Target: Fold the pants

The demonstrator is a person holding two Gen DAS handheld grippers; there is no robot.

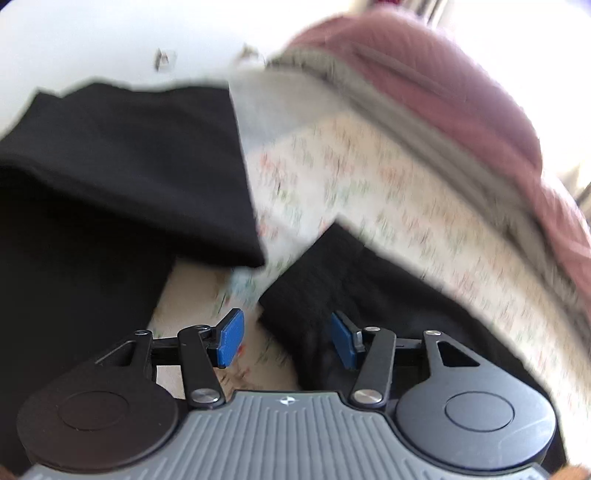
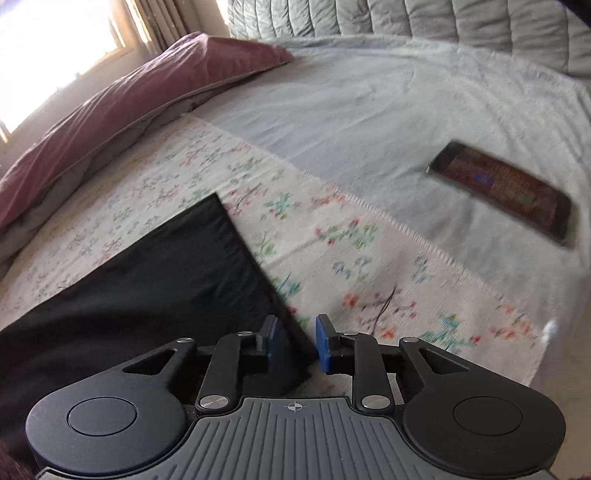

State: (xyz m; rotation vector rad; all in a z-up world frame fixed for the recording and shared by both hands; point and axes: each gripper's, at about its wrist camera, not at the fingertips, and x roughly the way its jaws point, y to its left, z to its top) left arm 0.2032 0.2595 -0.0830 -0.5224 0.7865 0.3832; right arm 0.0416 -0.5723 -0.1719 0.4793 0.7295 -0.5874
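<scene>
The black pants [image 1: 122, 166] lie on a floral cloth [image 1: 369, 184] on the bed. In the left wrist view my left gripper [image 1: 288, 338] is open, its blue pads wide apart, with a dark fold of the pants [image 1: 317, 295] between and just ahead of them. In the right wrist view the pants [image 2: 147, 295] spread flat at lower left, with a straight edge and corner. My right gripper [image 2: 295, 343] is open with a narrower gap, and the pants' edge runs between its blue pads. The left wrist view is blurred.
A mauve pillow [image 2: 129, 103] lies along the left side of the bed near a bright window. A phone [image 2: 502, 188] lies on the grey sheet [image 2: 369, 110] at right. A padded headboard [image 2: 406, 18] stands at the back.
</scene>
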